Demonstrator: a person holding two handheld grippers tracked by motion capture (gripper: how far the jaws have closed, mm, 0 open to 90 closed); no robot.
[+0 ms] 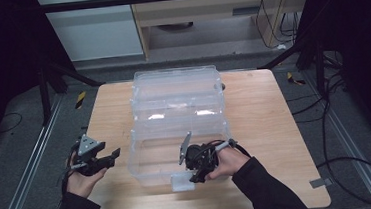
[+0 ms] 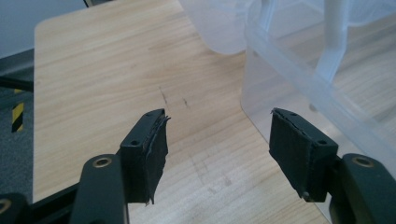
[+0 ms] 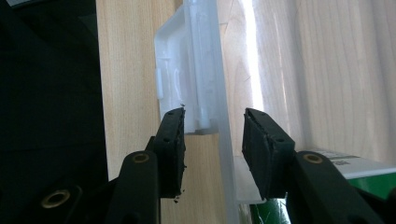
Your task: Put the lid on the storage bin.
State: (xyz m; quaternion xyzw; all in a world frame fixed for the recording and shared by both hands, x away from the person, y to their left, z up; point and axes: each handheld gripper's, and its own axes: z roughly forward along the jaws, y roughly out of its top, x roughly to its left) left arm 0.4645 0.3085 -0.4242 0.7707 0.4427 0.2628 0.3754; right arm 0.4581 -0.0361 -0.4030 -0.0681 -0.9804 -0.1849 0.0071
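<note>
High view: my right gripper point(image 1: 197, 176) sits at the near wall of the clear plastic box point(image 1: 143, 160), right on the white latch tab point(image 1: 183, 181) that hangs off the front rim; the tab is directly under and between my jaws, so the right hand is the nearer one by far. My left gripper point(image 1: 111, 155) hovers off the box's left side, near its left wall but apart from it, jaws spread and empty. The box lid point(image 1: 177, 87) stands open behind the tub, beyond both grippers. Left gripper view: jaws wide apart, nothing between them, bare wooden table point(image 2: 102, 70) ahead, box wall ahead-right of my right jaw and not touched. Right gripper view: jaws partly closed, straddling the box's front wall; the latch tab lies just ahead of my left jaw with its long axis running straight away from me, along the jaws. The pads look close to the plastic, but I see a gap on each side, so no grip yet, I judge.
</note>
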